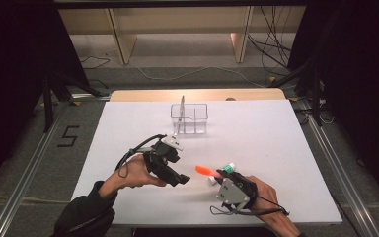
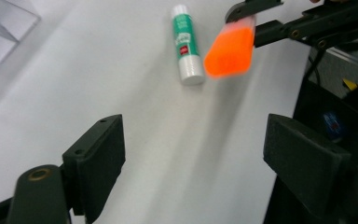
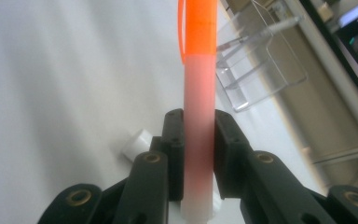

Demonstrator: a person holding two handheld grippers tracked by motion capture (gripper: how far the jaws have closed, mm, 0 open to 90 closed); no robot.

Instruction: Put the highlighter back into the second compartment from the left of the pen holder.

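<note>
An orange highlighter (image 1: 205,171) with a paler pink barrel sticks out up and to the left from my right gripper (image 1: 220,176), which is shut on it near the table's front right. In the right gripper view the highlighter (image 3: 199,70) runs straight up between the pressed jaws of my right gripper (image 3: 199,149). A green and white glue stick (image 1: 228,168) lies on the table just behind that gripper; the glue stick (image 2: 186,44) lies flat beside the highlighter's tip (image 2: 230,51). My left gripper (image 1: 181,178) is a little left of the highlighter, and in its own view my left gripper (image 2: 193,158) stands open with nothing between the jaws.
A clear plastic organizer (image 1: 189,118) stands at the table's back middle with a pen (image 1: 180,116) leaning in its left compartment. The white table (image 1: 276,148) has bare room on the right and left. Shelving and cables lie on the floor beyond.
</note>
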